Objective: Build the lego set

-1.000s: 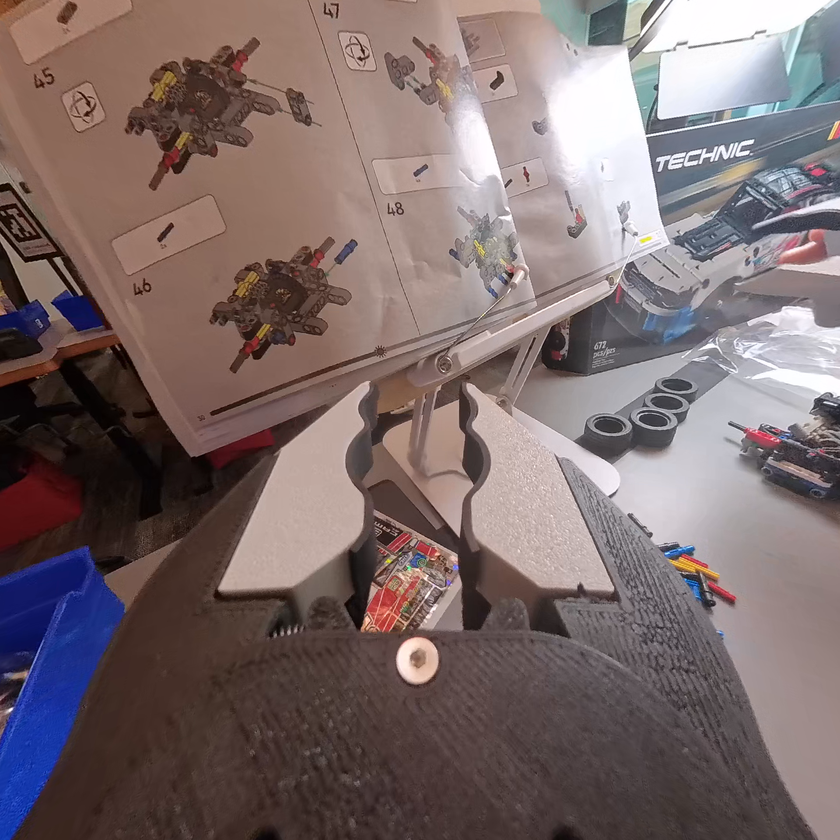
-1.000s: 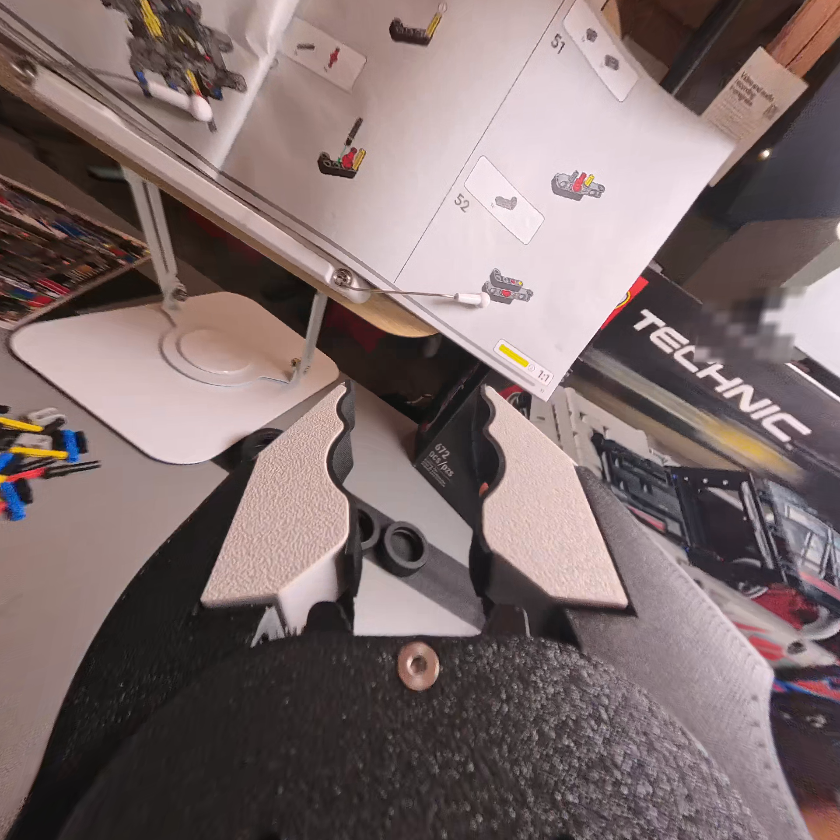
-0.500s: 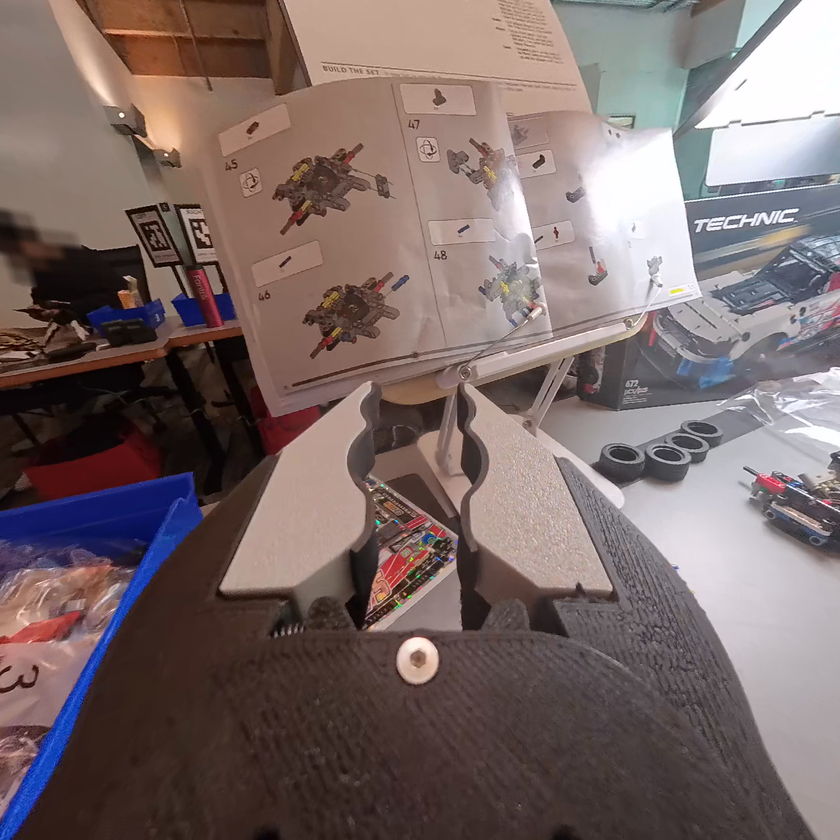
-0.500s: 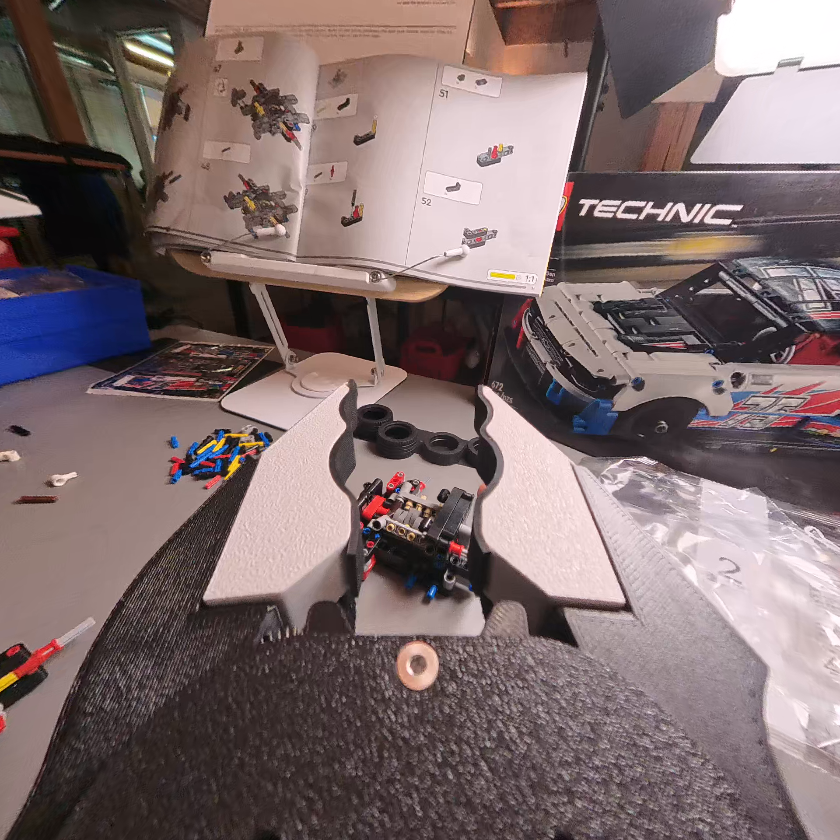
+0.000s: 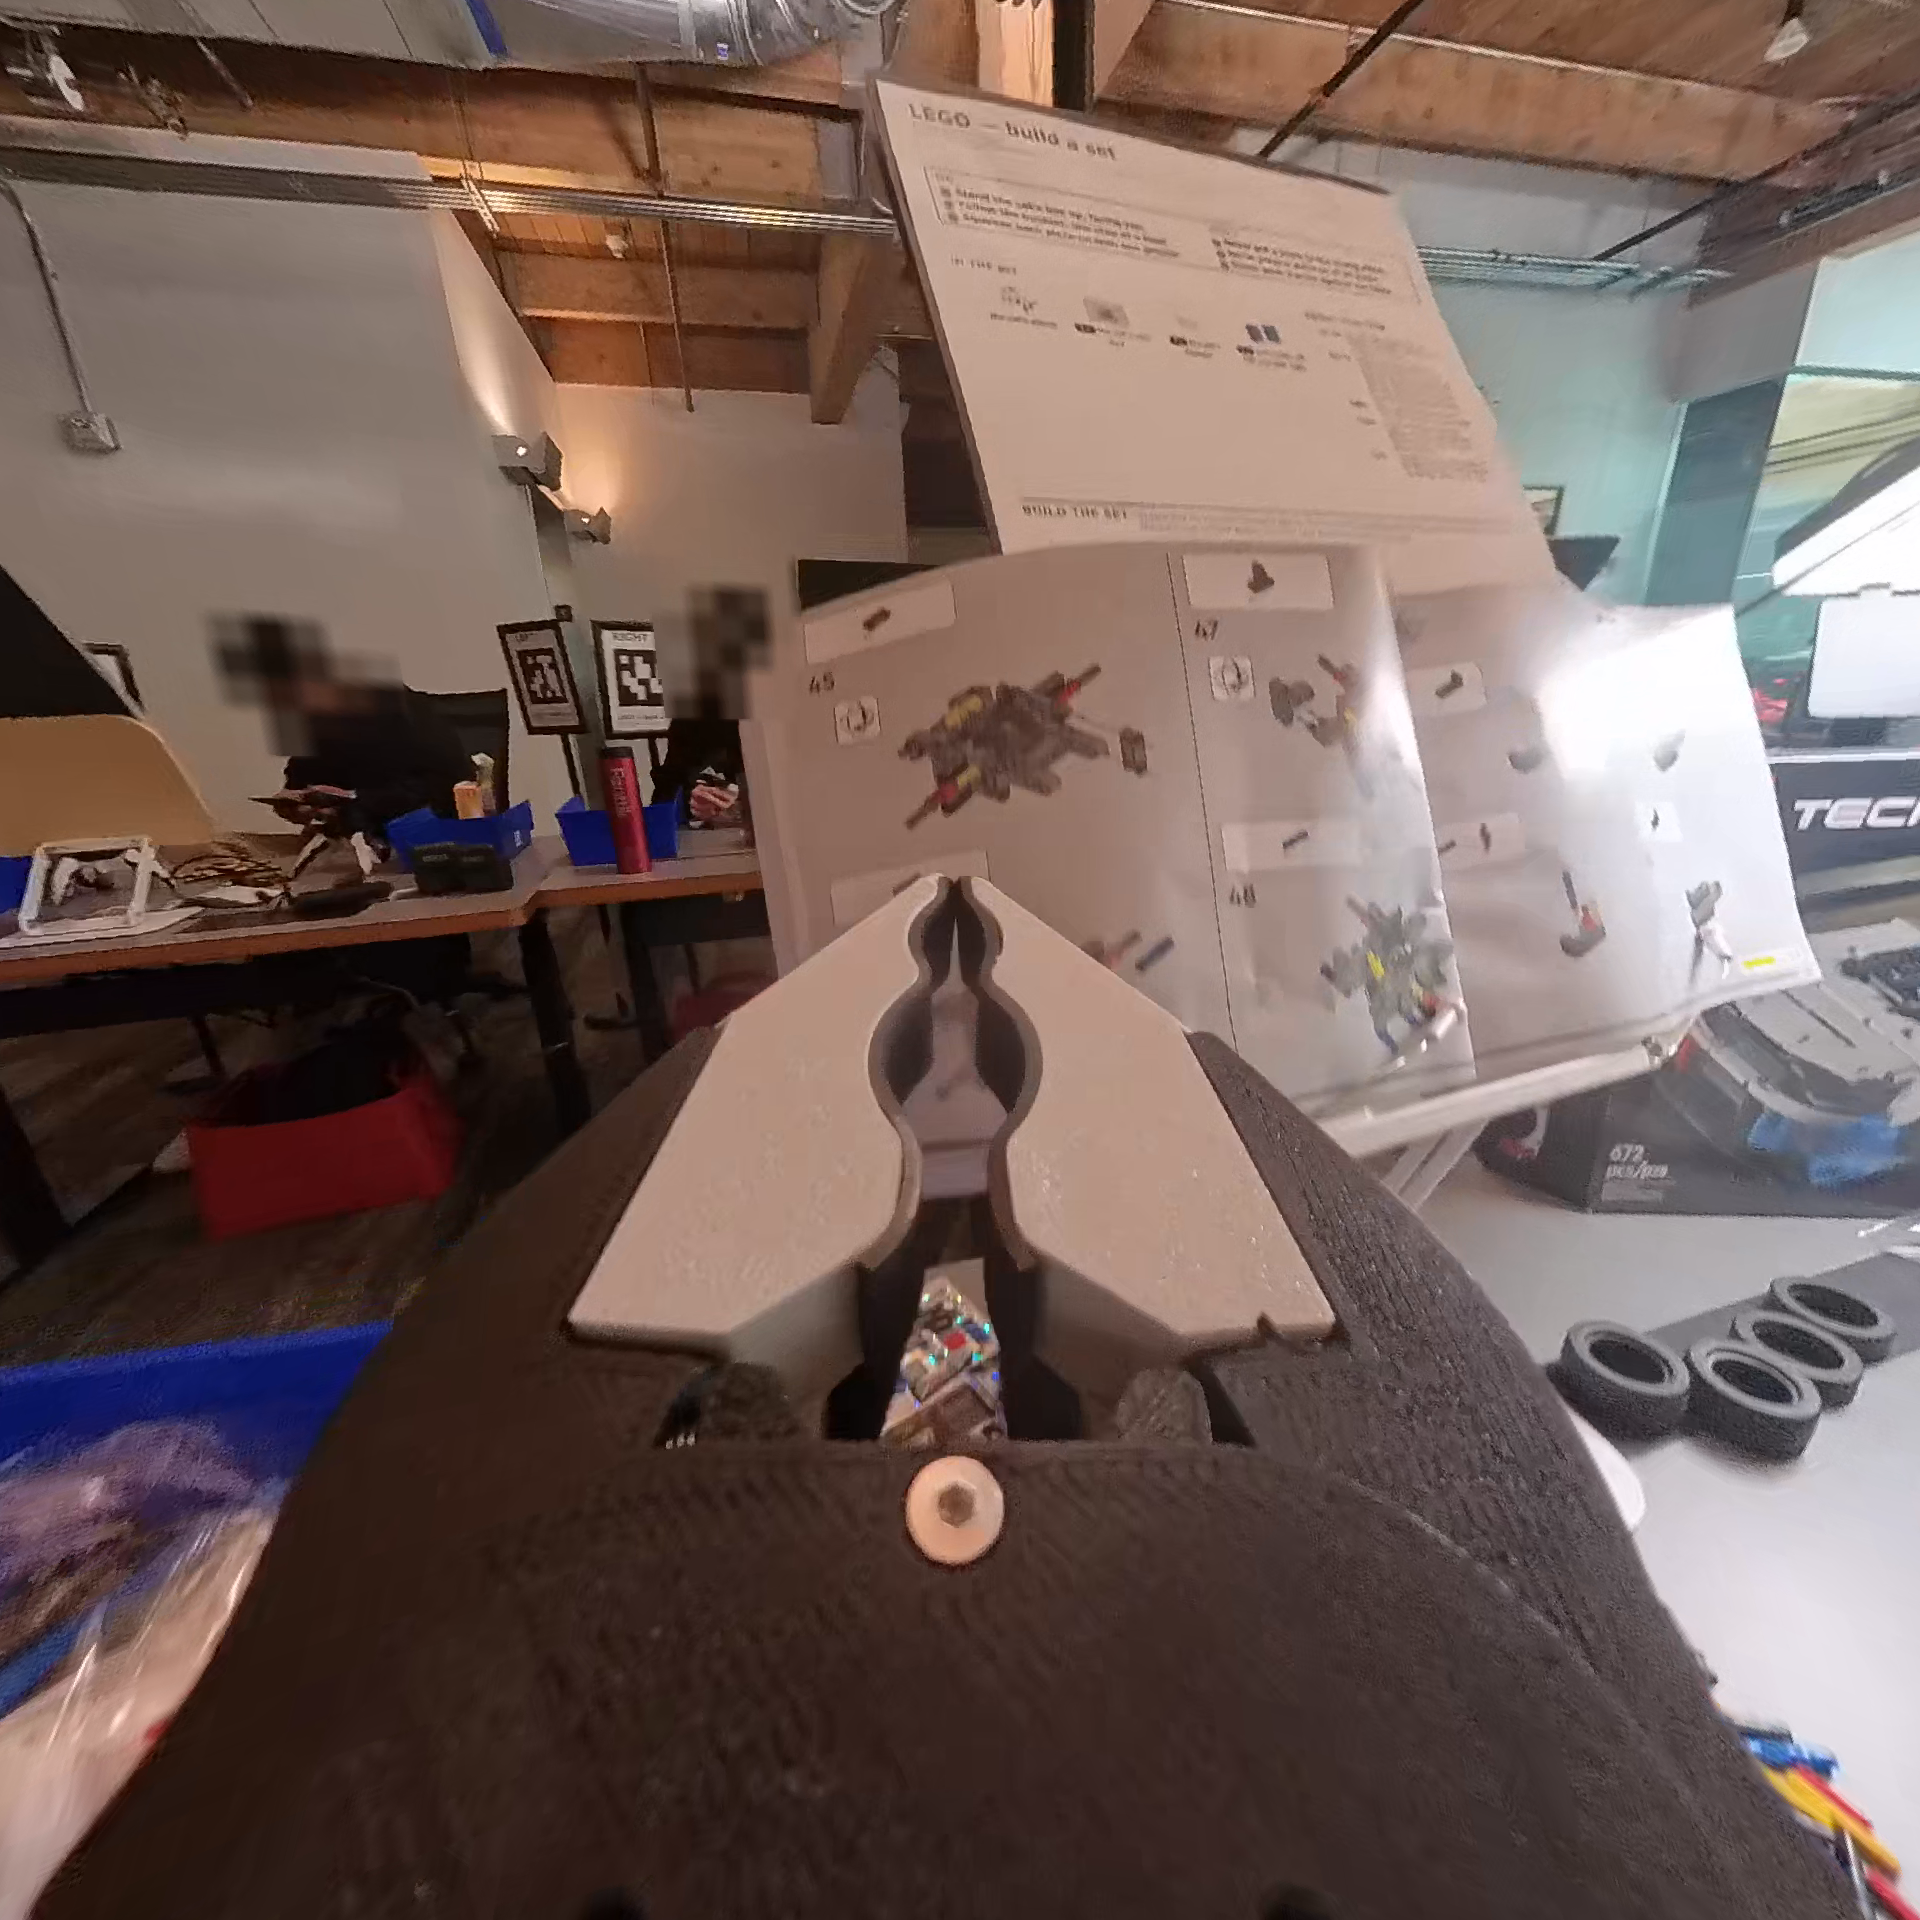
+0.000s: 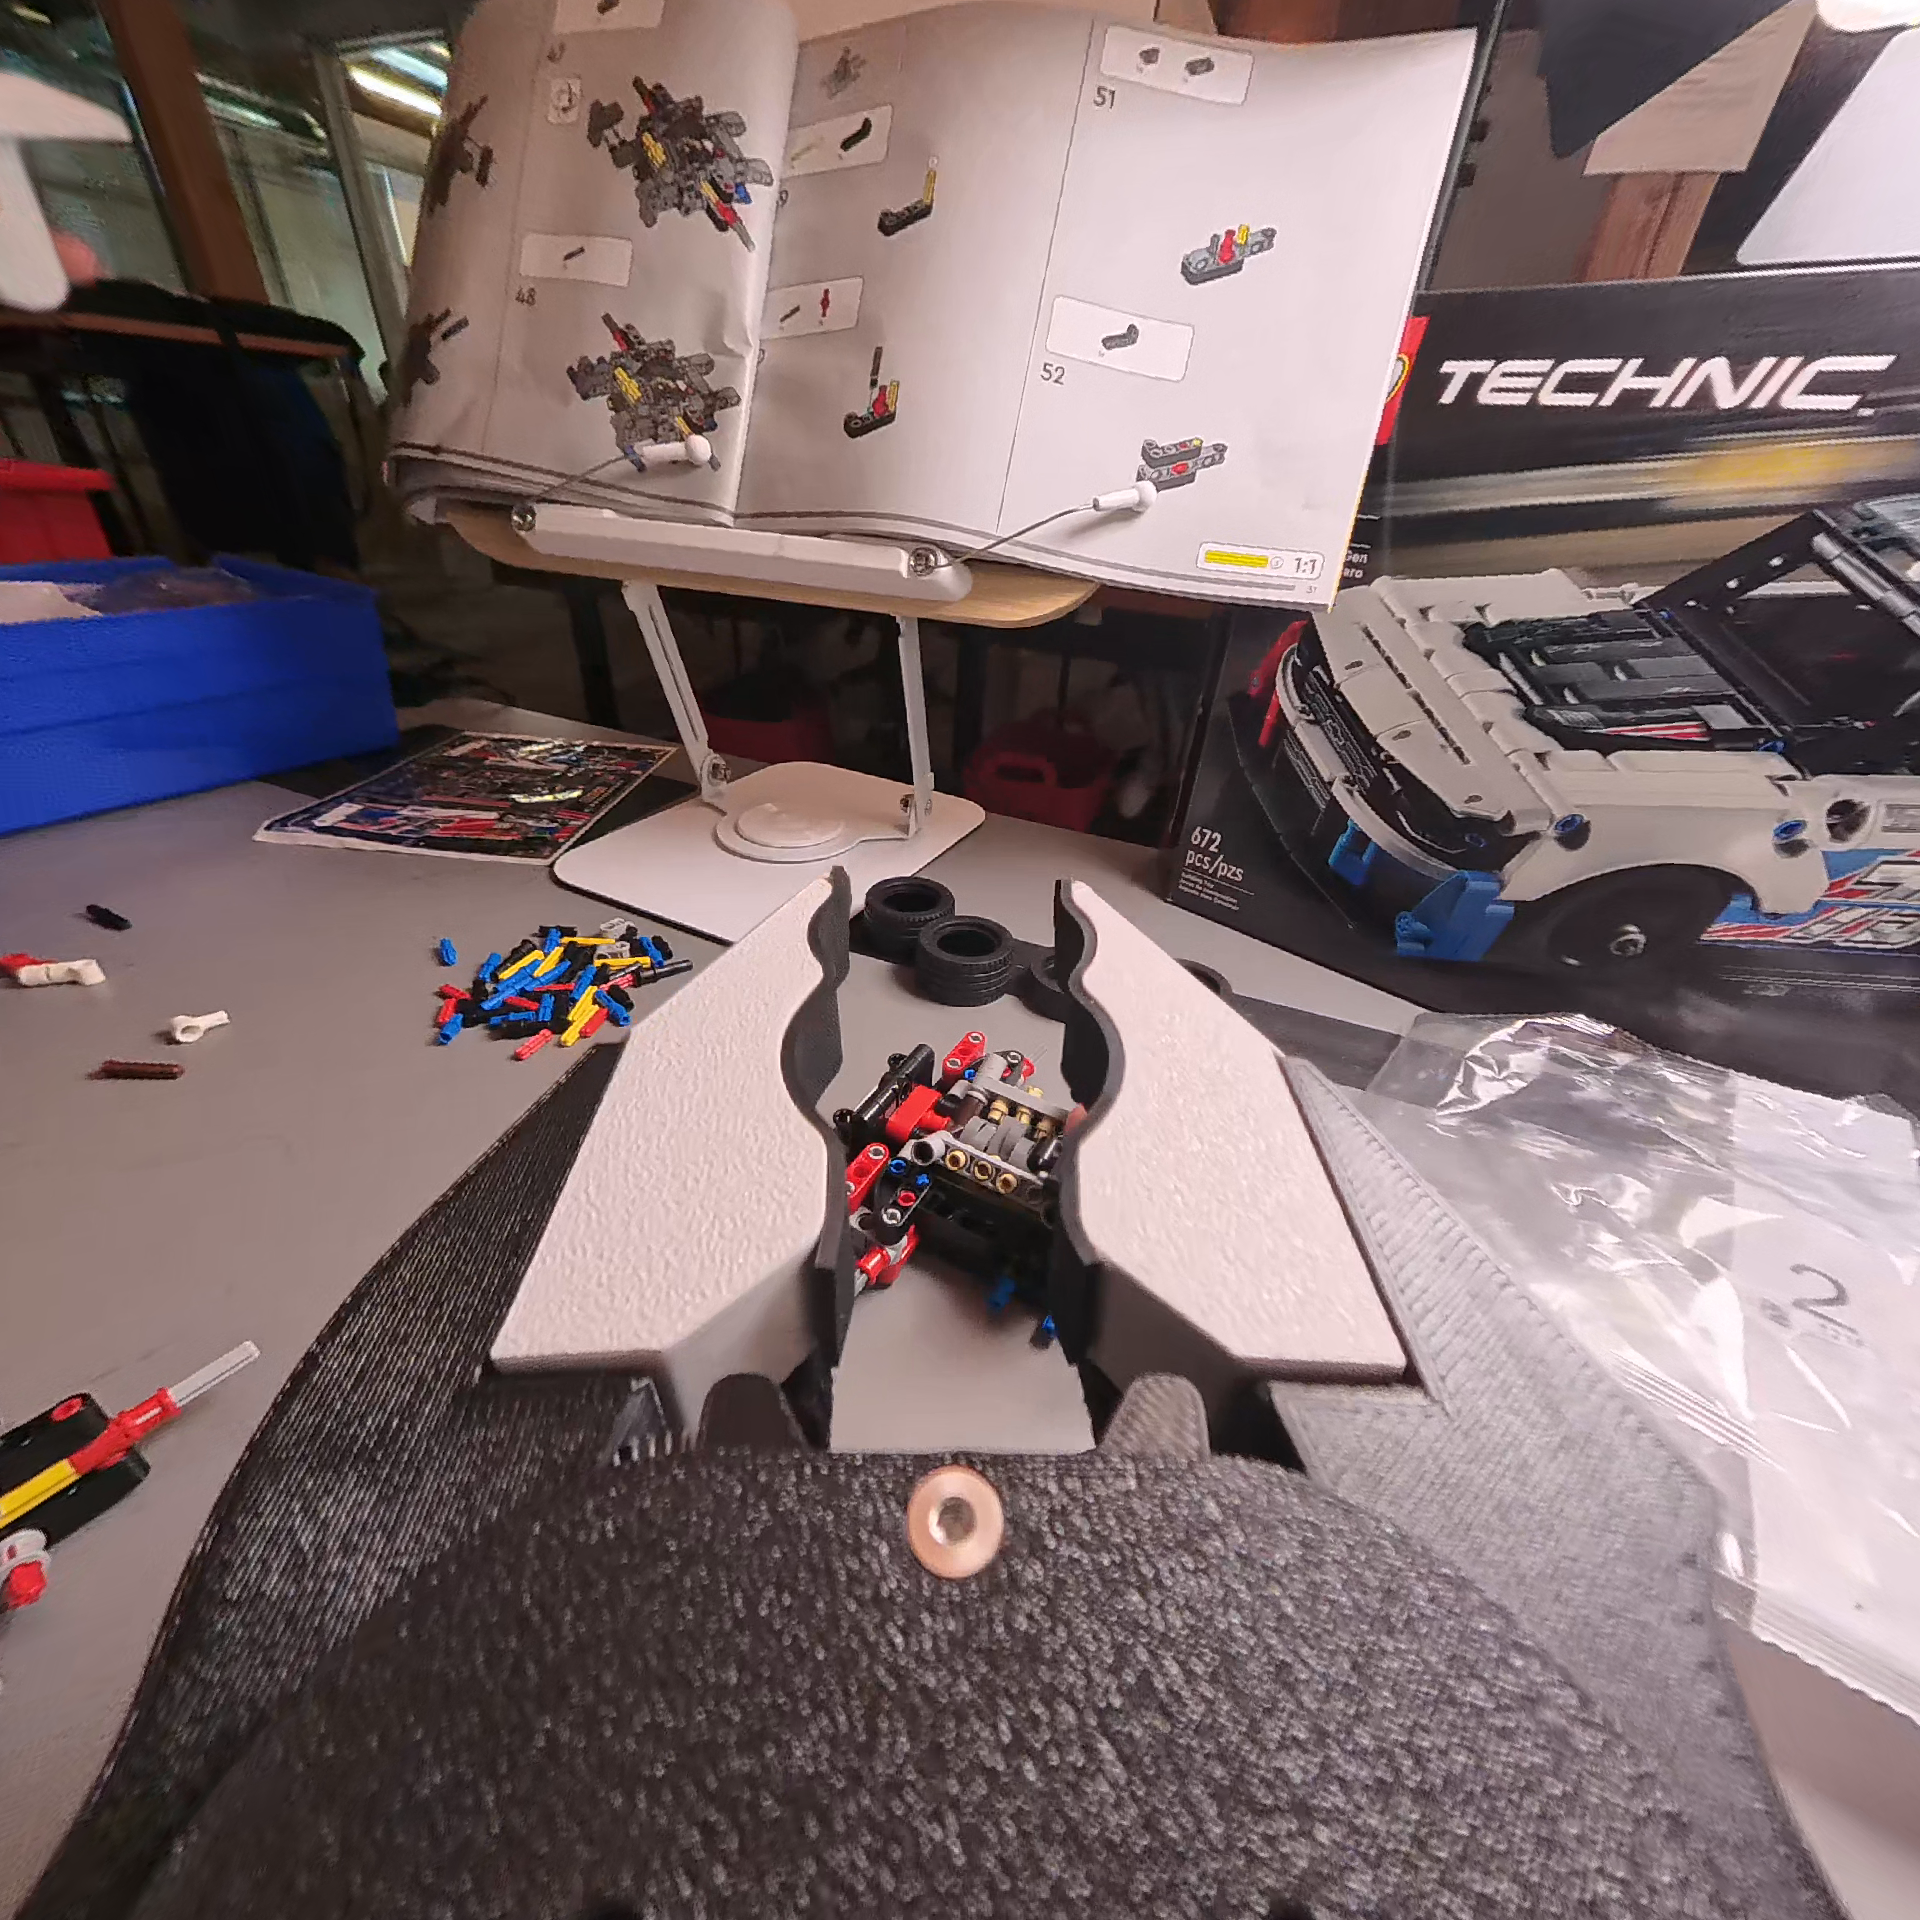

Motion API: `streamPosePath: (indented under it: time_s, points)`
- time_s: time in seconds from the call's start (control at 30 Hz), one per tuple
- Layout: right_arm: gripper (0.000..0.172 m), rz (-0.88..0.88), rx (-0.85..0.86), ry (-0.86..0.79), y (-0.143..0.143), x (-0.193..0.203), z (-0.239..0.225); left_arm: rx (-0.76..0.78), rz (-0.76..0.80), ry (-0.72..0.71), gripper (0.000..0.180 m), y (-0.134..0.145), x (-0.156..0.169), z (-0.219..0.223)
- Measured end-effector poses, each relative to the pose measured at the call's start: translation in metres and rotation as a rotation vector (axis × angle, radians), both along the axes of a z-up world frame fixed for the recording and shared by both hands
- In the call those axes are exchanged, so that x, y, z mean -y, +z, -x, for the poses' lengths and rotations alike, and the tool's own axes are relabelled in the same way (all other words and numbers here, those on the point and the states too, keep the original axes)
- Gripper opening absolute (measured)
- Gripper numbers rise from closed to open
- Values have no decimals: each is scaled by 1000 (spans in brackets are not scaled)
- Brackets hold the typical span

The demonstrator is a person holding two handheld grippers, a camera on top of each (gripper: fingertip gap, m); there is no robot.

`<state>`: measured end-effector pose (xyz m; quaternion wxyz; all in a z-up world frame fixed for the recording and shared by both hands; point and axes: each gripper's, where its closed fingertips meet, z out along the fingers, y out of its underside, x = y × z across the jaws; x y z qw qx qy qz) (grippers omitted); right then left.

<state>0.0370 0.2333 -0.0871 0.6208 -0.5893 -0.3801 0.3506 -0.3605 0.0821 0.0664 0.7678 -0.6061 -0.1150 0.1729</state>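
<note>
My left gripper (image 5: 956, 883) is shut, its fingertips touching with nothing between them. It is raised off the table and points at the open instruction booklet (image 5: 1039, 779) on its white stand. My right gripper (image 6: 948, 888) is open and low over the grey table (image 6: 260, 1143). A small black, red and grey brick model (image 6: 966, 1153) lies on the table between its fingers. A row of black tyres (image 6: 966, 956) lies just beyond its fingertips. The booklet (image 6: 935, 260) stands behind them.
A pile of small coloured pins (image 6: 551, 987) lies left of the right gripper. The white stand base (image 6: 769, 842), a sticker sheet (image 6: 468, 795), a blue bin (image 6: 187, 675), the set's box (image 6: 1662, 623), a clear plastic bag (image 6: 1662, 1247) and a second small model (image 6: 62, 1455) surround it. Across from one pair of fingers to the other is roughly 45 cm.
My left gripper closed on air and tilted up, away from the table. My right gripper swung down from the booklet to the brick model, and its fingers narrowed around it.
</note>
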Motion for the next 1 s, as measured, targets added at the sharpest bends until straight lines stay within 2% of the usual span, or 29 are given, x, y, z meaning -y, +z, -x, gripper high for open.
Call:
streamPosePath:
  time_s: [0.1, 0.23, 0.4, 0.6, 0.8, 0.9, 1.0]
  points:
    - [35, -14, 16, -7, -1, 2, 2, 32, -2, -40, 0, 29, -26, 21]
    - [34, -28, 40, -1, 0, 10, 7, 38, 25, -60, 0, 48, -53, 42]
    - [34, -63, 56, 52, 12, 41, 7, -15, 89, -44, 0, 49, -58, 49]
    - [33, 47, -1, 114, 17, 82, -11, -63, 151, -90, 0, 37, -43, 21]
    - [30, 54, 6, 87, -9, 87, -24, -28, 224, -316, 4, -12, -30, -66]
    - [30, 87, -8, 105, -11, 87, -24, -21, 315, -434, 10, -59, -28, -111]
    - [28, 84, -3, 117, -14, 87, -23, -16, 515, -523, 13, -126, -41, -141]
